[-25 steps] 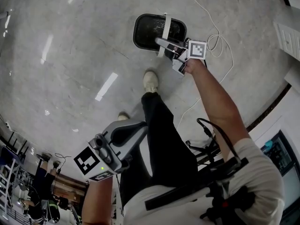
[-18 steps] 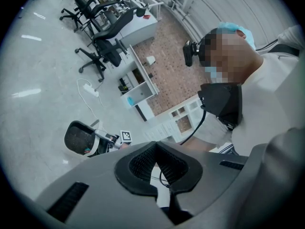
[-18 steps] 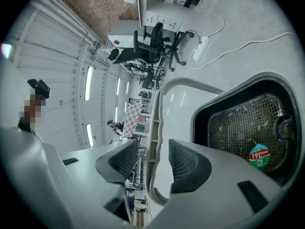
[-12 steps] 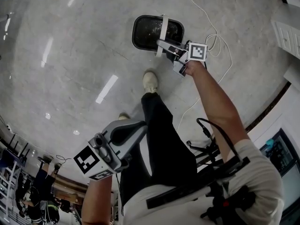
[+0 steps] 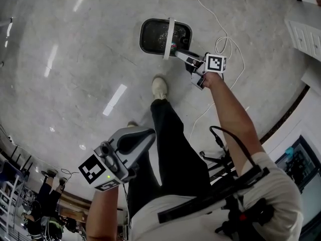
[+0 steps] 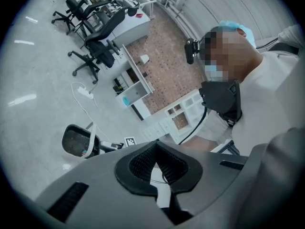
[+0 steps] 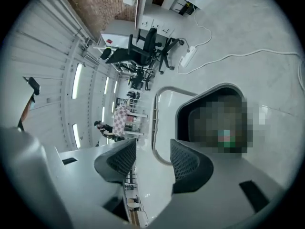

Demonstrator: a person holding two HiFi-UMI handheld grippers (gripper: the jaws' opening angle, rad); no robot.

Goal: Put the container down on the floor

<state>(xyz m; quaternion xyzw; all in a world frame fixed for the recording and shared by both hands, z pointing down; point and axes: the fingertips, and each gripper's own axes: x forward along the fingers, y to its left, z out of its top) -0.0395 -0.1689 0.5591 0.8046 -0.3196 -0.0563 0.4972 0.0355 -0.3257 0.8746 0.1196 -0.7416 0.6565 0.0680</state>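
A black container (image 5: 155,34) with a white handle (image 5: 167,31) stands on the pale floor, ahead of the person's shoe. My right gripper (image 5: 176,51) is at its right rim. Its jaws are opening, and in the right gripper view the handle (image 7: 155,123) curves through the gap between the pads (image 7: 188,161) without touching them. The container's inside (image 7: 214,123) is blurred there. My left gripper (image 5: 149,132) hangs low beside the person's leg, shut with nothing in it; the left gripper view shows its tips (image 6: 156,147) together and the container (image 6: 76,140) far off.
A white cable (image 5: 228,41) loops over the floor just right of the container, leading to a power strip (image 7: 188,56). The person's shoe (image 5: 160,87) is close behind the container. Office chairs (image 7: 147,44) and desks stand further off; a wall runs along the right.
The right gripper's jaws have parted from the white handle and the gripper has shifted slightly right. The handle now lies straight across the container. The left gripper has stayed put.
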